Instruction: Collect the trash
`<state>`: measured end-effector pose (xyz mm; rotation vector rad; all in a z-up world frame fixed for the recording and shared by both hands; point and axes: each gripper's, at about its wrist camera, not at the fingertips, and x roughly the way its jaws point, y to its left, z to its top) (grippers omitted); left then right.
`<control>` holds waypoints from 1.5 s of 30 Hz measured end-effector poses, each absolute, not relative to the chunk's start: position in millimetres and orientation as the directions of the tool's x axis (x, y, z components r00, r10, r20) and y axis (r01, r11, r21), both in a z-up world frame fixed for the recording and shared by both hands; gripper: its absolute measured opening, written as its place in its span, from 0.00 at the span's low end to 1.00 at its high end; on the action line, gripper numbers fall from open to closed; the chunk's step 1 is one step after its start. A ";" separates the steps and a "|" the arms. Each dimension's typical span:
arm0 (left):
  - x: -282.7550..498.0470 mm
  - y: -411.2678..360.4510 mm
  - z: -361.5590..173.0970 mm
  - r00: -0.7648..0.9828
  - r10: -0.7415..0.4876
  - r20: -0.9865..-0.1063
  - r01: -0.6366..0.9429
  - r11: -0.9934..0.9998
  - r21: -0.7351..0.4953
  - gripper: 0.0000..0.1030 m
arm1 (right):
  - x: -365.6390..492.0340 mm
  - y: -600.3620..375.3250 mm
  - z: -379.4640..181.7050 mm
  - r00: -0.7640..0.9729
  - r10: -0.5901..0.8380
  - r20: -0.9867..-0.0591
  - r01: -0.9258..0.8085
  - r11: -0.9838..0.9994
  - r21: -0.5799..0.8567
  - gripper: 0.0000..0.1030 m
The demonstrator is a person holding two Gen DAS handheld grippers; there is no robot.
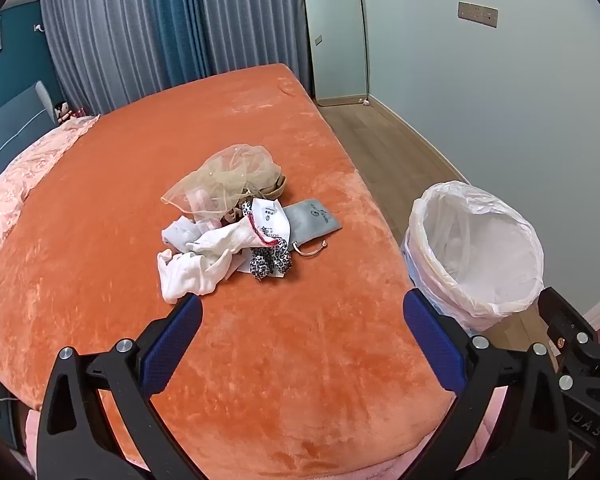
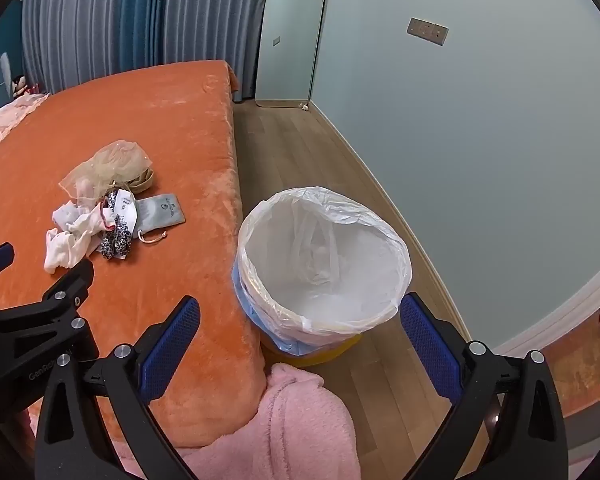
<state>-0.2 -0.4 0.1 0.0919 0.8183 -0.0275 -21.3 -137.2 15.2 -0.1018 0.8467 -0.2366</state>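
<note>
Lying heaped on the orange bed (image 1: 100, 264): trash pile (image 1: 228, 224); lined bin (image 2: 324, 264) beside it; left hand-held gripper (image 1: 302, 344) and right hand-held gripper (image 2: 300, 344) are being held spread, empty.

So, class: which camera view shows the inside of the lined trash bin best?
The right wrist view: the trash bin sits near the centre, its liner open, with a crumpled clear bag visible inside. The left wrist view shows the same bin off to the right edge, partly behind the left gripper, its inside less exposed.
</note>
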 end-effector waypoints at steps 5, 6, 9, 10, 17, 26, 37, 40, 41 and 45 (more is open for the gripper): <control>-0.4 -0.9 0.3 0.687 0.004 -0.727 0.064 0.996 0.065 0.93 | -22.6 -137.5 18.6 0.643 -0.248 -0.725 0.167 0.969 -0.184 0.93; -0.3 -1.3 0.3 0.687 0.003 -0.726 0.064 0.996 0.065 0.93 | -22.7 -137.7 19.2 0.642 -0.248 -0.725 0.167 0.969 -0.184 0.93; 0.0 -3.2 5.3 0.689 -0.001 -0.724 0.068 0.996 0.064 0.93 | -20.4 -142.4 24.3 0.642 -0.249 -0.725 0.169 0.968 -0.183 0.93; -0.9 -3.3 7.1 0.690 -0.001 -0.724 0.069 0.996 0.065 0.93 | -19.8 -142.7 24.3 0.641 -0.249 -0.726 0.169 0.968 -0.184 0.93; -2.5 -2.3 9.1 0.695 -0.004 -0.719 0.072 0.995 0.065 0.93 | -21.6 -139.4 24.4 0.646 -0.251 -0.721 0.169 0.968 -0.185 0.93; -1.6 -2.4 10.0 0.701 -0.003 -0.713 0.071 0.995 0.065 0.93 | -22.8 -139.1 23.8 0.649 -0.254 -0.717 0.172 0.967 -0.187 0.93; -1.4 -2.2 10.9 0.702 -0.003 -0.712 0.071 0.995 0.065 0.93 | -20.8 -139.0 27.2 0.651 -0.257 -0.715 0.173 0.967 -0.189 0.93; -1.7 -2.2 10.9 0.702 -0.003 -0.712 0.071 0.995 0.066 0.93 | -20.9 -139.1 27.4 0.651 -0.257 -0.714 0.173 0.967 -0.189 0.93; -1.8 -2.2 10.8 0.702 -0.003 -0.712 0.071 0.995 0.066 0.93 | -20.5 -139.5 28.0 0.651 -0.257 -0.714 0.174 0.966 -0.190 0.93; -2.0 -2.3 10.8 0.703 -0.003 -0.712 0.071 0.995 0.066 0.93 | -22.4 -138.0 26.8 0.652 -0.258 -0.713 0.174 0.966 -0.190 0.93</control>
